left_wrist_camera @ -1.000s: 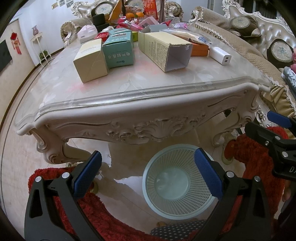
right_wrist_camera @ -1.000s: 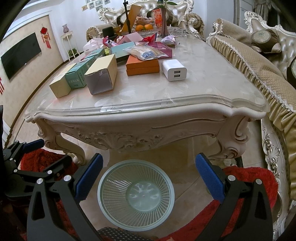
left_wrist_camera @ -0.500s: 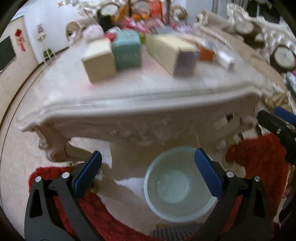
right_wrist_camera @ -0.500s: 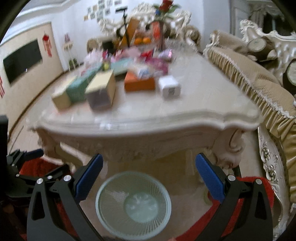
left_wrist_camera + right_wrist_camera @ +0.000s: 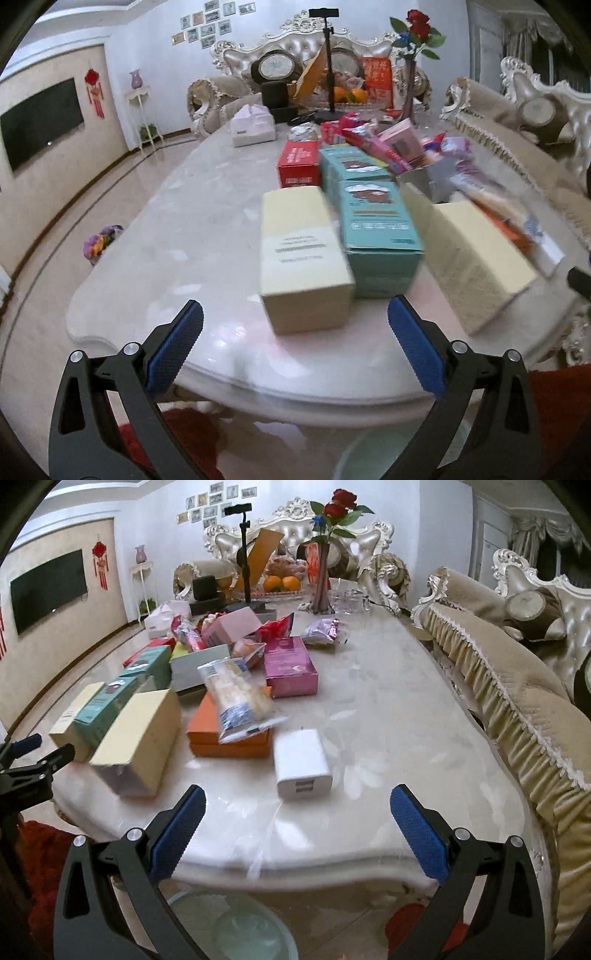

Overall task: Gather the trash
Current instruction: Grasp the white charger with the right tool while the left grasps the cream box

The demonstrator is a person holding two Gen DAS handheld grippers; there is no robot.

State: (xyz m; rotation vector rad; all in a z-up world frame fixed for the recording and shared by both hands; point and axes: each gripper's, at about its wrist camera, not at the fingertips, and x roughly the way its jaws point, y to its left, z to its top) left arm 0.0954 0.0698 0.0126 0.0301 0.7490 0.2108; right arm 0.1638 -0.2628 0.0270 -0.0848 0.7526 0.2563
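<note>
A marble table (image 5: 192,236) carries several boxes and wrappers. In the left wrist view a cream box (image 5: 301,258) lies nearest, with a teal box (image 5: 376,236) and a long yellow box (image 5: 469,258) beside it. My left gripper (image 5: 295,347) is open and empty, above the table's front edge just short of the cream box. In the right wrist view a white charger box (image 5: 301,764), an orange box (image 5: 221,734) and a snack bag (image 5: 236,698) lie ahead. My right gripper (image 5: 297,830) is open and empty over the table's front edge (image 5: 332,856). The mesh bin (image 5: 236,926) stands on the floor below.
A sofa (image 5: 517,686) with a fringed cover runs along the table's right side. A vase of roses (image 5: 321,576), a fruit bowl (image 5: 282,583) and a phone stand (image 5: 243,554) stand at the far end. Red rug (image 5: 177,435) lies under the near edge.
Both grippers have risen and tilted up from looking at the bin under the table to looking across the tabletop. Both stay open and empty.
</note>
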